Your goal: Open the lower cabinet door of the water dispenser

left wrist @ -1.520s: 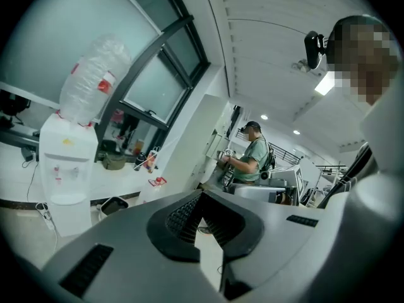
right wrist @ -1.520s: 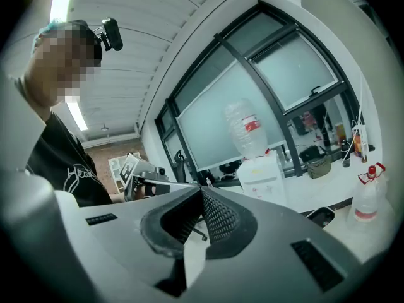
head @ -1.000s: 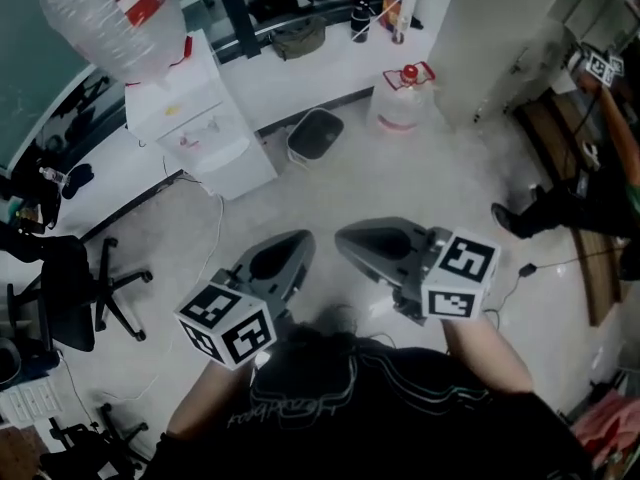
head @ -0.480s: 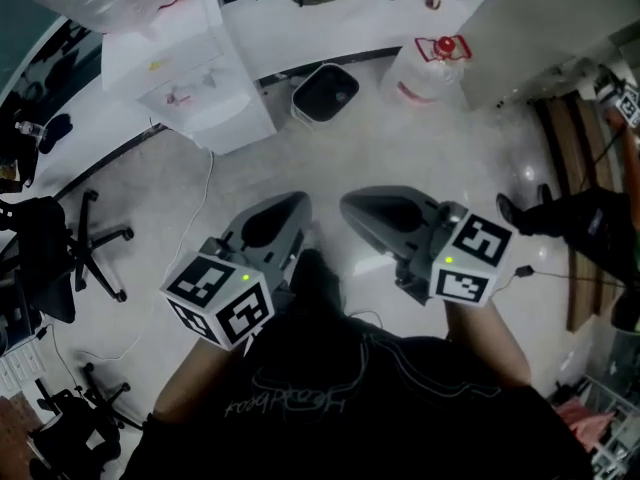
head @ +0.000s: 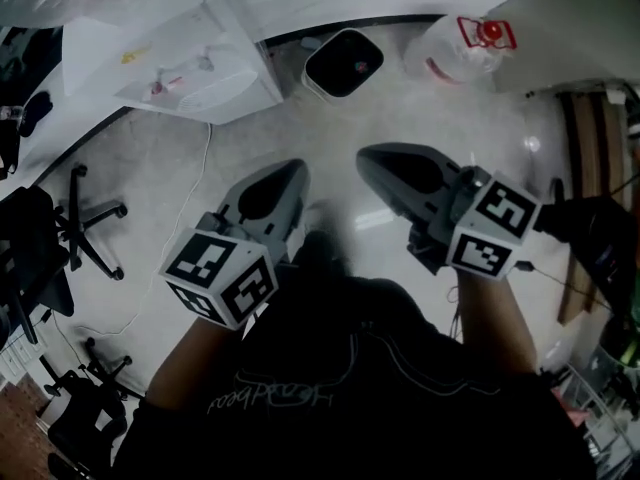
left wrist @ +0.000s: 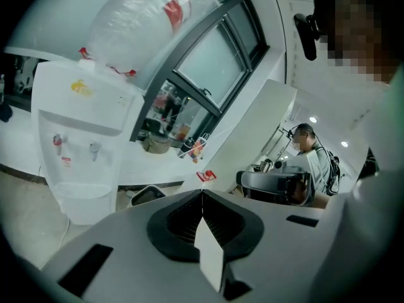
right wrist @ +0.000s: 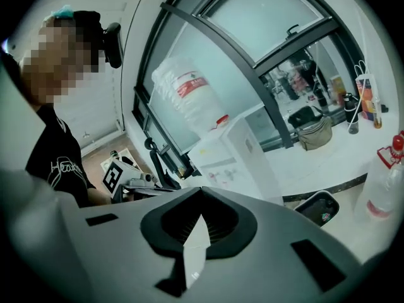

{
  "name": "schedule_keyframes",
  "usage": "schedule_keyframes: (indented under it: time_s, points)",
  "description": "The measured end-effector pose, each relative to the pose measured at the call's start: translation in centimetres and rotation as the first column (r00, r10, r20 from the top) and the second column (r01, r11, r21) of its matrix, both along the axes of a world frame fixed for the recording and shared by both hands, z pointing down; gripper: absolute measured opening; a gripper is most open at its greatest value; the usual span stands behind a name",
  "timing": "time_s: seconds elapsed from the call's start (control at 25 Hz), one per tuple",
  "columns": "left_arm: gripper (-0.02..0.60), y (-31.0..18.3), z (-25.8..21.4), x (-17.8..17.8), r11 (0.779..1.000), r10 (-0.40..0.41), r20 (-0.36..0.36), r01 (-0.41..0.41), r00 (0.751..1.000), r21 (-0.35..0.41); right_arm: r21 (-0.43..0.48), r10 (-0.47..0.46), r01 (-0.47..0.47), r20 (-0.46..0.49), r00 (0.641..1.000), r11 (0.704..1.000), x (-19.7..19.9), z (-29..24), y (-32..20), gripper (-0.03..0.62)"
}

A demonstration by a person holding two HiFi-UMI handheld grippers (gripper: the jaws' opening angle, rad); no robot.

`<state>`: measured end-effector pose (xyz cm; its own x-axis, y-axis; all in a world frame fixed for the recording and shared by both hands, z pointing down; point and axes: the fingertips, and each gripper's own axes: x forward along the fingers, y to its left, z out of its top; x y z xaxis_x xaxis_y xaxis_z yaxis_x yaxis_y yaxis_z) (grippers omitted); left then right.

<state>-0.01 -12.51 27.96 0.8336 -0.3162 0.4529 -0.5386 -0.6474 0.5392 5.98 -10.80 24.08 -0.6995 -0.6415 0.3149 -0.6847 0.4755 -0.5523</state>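
The white water dispenser [head: 180, 68] stands at the top left of the head view, with a clear bottle [left wrist: 145, 24] upside down on it. Its taps and drip tray face me. The left gripper view shows the lower front of the dispenser [left wrist: 82, 201], and the door there looks closed. My left gripper [head: 293, 170] and my right gripper [head: 366, 158] hang side by side over the floor, well short of the dispenser. Both have their jaws together and hold nothing. In the right gripper view the dispenser [right wrist: 237, 160] stands beyond the jaw tips [right wrist: 202, 189].
A dark waste bin [head: 345, 63] stands right of the dispenser, and beyond it a water jug with a red cap [head: 465, 43]. A white cable [head: 208, 158] trails over the floor. Office chairs [head: 60, 238] stand at the left. Another person [left wrist: 309, 160] stands behind a machine.
Both grippers have moved forward and lower, toward the dispenser, which has slid up to the top edge of the head view. The bin and jug have shifted up as well.
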Motion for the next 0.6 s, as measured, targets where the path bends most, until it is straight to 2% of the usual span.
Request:
schedule_keyframes:
  time_s: [0.24, 0.44, 0.6]
  points:
    - [0.002, -3.3, 5.9, 0.1, 0.999, -0.032, 0.053, 0.033, 0.998, -0.016, -0.024, -0.087, 0.086, -0.039, 0.995, 0.996, -0.3, 6.1, -4.0, 0.012]
    - [0.002, -5.5, 11.7, 0.5, 0.992, -0.114, 0.082, 0.119, 0.99, -0.051, -0.069, -0.177, 0.173, -0.064, 0.982, 0.983, -0.4, 12.4, -6.1, 0.012]
    - [0.002, -6.6, 16.3, 0.6, 0.973, -0.207, 0.111, 0.217, 0.972, -0.078, -0.106, -0.261, 0.253, -0.065, 0.963, 0.962, -0.5, 17.6, -6.6, 0.012]
